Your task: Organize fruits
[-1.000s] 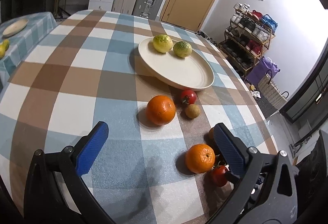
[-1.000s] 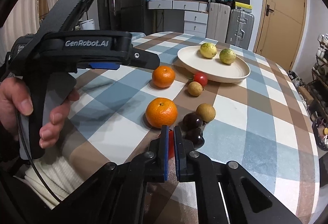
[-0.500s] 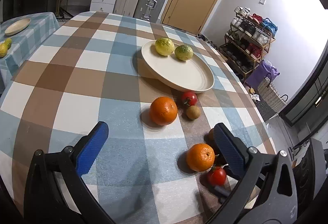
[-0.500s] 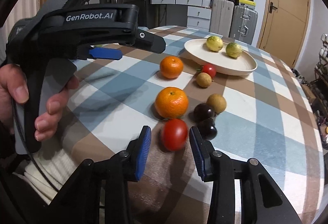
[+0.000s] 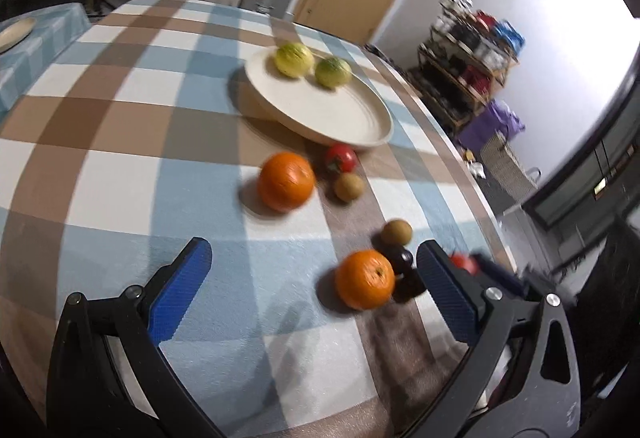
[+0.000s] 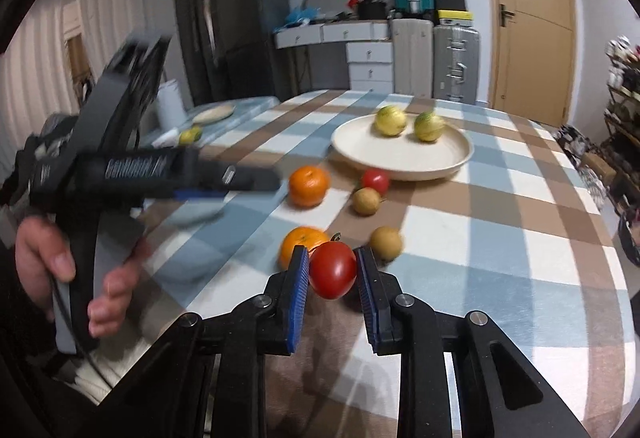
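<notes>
My right gripper [image 6: 333,270] is shut on a red tomato [image 6: 333,270] and holds it above the checked table. A cream plate [image 6: 400,161] at the far side holds two yellow-green fruits [image 6: 391,121]. Loose on the cloth lie two oranges [image 6: 308,185], a second tomato [image 6: 375,180], two small brown fruits [image 6: 366,201] and dark plums [image 5: 402,258]. My left gripper [image 5: 316,278] is open and empty over the near left of the table, with the near orange [image 5: 365,279] between its fingers' line. The held tomato shows there too [image 5: 464,262].
The table's right edge [image 5: 460,157] drops off to the floor. A side table with a small plate [image 6: 214,113] stands to the left. Suitcases and drawers [image 6: 452,65] stand behind, with a door and a shoe rack at the right.
My right gripper opened around the near tomato, closed on it and lifted it off the cloth. The left gripper swung a little to the left and stayed open.
</notes>
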{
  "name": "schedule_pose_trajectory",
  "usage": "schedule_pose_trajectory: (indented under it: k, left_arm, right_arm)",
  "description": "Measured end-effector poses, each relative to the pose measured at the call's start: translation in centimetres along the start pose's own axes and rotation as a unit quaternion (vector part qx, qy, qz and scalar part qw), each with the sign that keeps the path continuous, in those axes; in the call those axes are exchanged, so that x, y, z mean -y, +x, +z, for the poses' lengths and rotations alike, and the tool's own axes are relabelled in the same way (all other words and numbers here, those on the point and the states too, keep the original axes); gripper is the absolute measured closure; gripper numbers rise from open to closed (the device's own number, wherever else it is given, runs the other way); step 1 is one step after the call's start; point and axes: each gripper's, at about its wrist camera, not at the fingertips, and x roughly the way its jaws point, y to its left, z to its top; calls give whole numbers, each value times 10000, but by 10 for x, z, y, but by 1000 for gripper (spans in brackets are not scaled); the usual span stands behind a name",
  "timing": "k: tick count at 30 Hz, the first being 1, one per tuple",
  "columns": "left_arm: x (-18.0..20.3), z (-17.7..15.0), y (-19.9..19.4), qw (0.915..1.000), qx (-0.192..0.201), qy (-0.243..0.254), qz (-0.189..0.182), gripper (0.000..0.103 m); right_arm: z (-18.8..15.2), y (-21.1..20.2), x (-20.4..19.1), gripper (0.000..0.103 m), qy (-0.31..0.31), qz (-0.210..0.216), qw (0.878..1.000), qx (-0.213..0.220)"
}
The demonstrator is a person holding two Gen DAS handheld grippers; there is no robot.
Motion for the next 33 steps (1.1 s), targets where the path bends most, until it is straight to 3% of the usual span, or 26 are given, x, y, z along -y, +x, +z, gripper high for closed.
schedule_pose_trajectory:
  k: [9, 12, 14, 17, 19, 27, 33]
  left_arm:
    - [36, -6, 22, 9965, -392, 736, -50, 3]
    - [40, -7, 29, 9948, -616, 811, -88, 26]
    - [42, -8, 31, 9940, -585, 918, -53, 32]
    - [41, -9, 34, 9936, -619, 933, -117, 61]
    - [40, -10, 36, 9937, -648, 871, -286, 68]
    - [33, -9, 30, 9940, -592, 795, -465, 69]
    - [31, 2, 17, 9941, -455, 770, -611, 69]
  right_arm:
    - [23, -15, 33, 79, 170, -369, 9987, 324]
    - [25, -19, 40, 82, 283, -442, 9977, 428]
    - [29, -22, 41, 82, 242, -490, 9970, 542]
    - [32, -21, 39, 82, 178, -455, 9973, 553]
    - [30, -17, 38, 82, 174, -410, 9978, 489]
    - [17, -2, 63, 82, 767, -281, 9966, 77]
    - [11, 18, 77, 80, 1236, 135, 9916, -357]
